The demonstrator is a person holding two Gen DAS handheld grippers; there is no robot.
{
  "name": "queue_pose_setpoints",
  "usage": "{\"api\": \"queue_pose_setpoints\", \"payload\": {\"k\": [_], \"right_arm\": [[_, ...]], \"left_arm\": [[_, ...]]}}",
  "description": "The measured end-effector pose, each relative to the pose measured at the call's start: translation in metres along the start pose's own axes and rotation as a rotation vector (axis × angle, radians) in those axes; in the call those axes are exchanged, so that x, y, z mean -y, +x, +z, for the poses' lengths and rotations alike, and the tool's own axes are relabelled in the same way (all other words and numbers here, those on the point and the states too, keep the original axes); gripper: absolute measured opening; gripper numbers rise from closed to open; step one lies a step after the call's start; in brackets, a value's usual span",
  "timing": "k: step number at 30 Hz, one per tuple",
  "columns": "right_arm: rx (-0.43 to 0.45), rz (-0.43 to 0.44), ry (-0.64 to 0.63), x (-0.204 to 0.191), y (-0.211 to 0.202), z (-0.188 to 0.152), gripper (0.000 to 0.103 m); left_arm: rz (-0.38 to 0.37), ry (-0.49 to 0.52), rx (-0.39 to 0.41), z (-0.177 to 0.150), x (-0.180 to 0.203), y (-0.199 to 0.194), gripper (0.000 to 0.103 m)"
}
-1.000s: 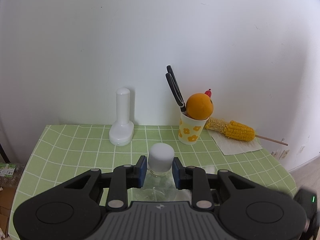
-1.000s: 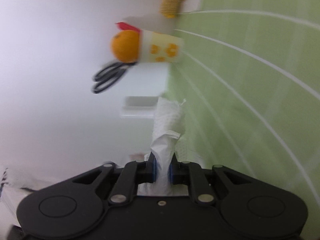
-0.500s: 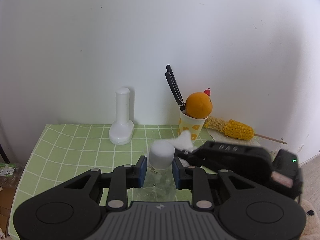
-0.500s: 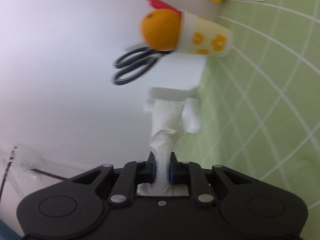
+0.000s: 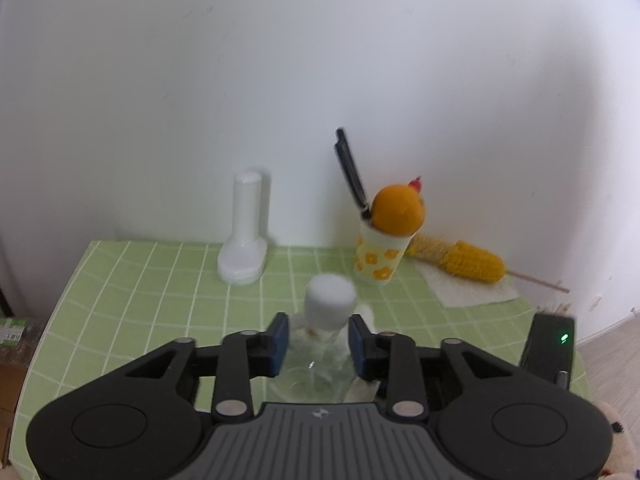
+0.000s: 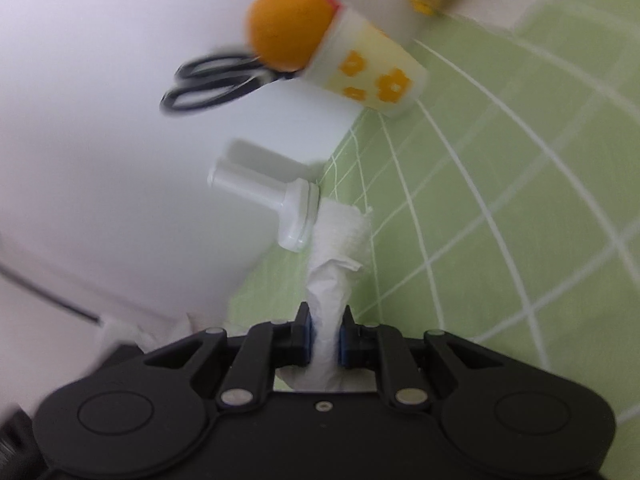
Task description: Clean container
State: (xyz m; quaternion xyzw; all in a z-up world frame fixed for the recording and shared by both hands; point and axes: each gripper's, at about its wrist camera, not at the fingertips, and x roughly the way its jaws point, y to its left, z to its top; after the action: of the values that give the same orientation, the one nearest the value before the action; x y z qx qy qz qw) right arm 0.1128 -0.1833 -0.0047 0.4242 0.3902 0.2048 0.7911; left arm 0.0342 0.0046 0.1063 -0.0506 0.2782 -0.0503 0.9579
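Left wrist view. The left gripper (image 5: 318, 342) straddles the neck of a clear bottle (image 5: 314, 376) with a white cap (image 5: 330, 300). Its jaws are opening: the blue pads stand just clear of the neck on either side, so the bottle sits between them, unpinched, near the front edge of the green checked table (image 5: 140, 300). A scrap of white tissue (image 5: 366, 314) shows just right of the cap, and more white paper lies under the right finger. At the far right edge a dark body with a green light (image 5: 550, 344) is probably the other gripper; its fingers are hidden here. Along the back wall stand a white holder (image 5: 245, 232), a flowered cup (image 5: 378, 258) with an orange (image 5: 398, 212) and scissors (image 5: 352, 172), and a corn cob (image 5: 468, 262) on a napkin (image 5: 472, 292).

Right wrist view. The frame is rolled, so the table rises on the right. The right gripper (image 6: 325, 338) is pressed together on a twisted tissue (image 6: 334, 264), whose loose end fans out ahead of the fingers. The bottle is not visible in this view. The holder (image 6: 272, 196), cup (image 6: 372, 80), orange (image 6: 288, 26) and scissors (image 6: 216, 84) appear blurred.

Progress, as a judgement. The wiping tool is in hand and the bottle is being let go, which suggests a wipe of the outside is finished or being repositioned. The cap is on, so the inside remains uncleaned. No dirt can be made out on the glass, so how much wiping remains cannot be told.
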Motion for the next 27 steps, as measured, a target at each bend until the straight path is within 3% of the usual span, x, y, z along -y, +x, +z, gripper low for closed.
{"api": "queue_pose_setpoints", "payload": {"k": [2, 5, 7, 9, 14, 22, 27], "right_arm": [[-0.001, -0.020, -0.069, -0.004, -0.001, 0.000, 0.014], [-0.005, 0.011, -0.074, 0.003, -0.007, 0.002, 0.014], [0.001, 0.015, -0.081, 0.007, -0.015, 0.005, 0.014], [0.013, 0.014, -0.095, 0.010, -0.024, 0.008, 0.014], [0.051, 0.005, -0.121, 0.012, -0.042, 0.014, 0.014], [0.043, 0.007, -0.129, 0.015, -0.058, 0.007, 0.014], [0.038, -0.011, -0.127, 0.020, -0.067, 0.000, 0.014]], "left_arm": [[0.008, 0.008, 0.018, -0.005, 0.001, -0.001, 0.039], [0.028, 0.028, 0.031, -0.012, 0.006, -0.002, 0.045], [0.032, 0.048, 0.036, -0.019, 0.011, -0.001, 0.063], [0.044, 0.064, 0.041, -0.029, 0.016, 0.001, 0.071], [0.121, 0.133, 0.055, -0.048, 0.028, 0.015, 0.076], [0.091, 0.099, 0.083, -0.045, 0.024, 0.030, 0.079], [0.086, 0.133, 0.097, -0.048, 0.026, 0.032, 0.077]]}}
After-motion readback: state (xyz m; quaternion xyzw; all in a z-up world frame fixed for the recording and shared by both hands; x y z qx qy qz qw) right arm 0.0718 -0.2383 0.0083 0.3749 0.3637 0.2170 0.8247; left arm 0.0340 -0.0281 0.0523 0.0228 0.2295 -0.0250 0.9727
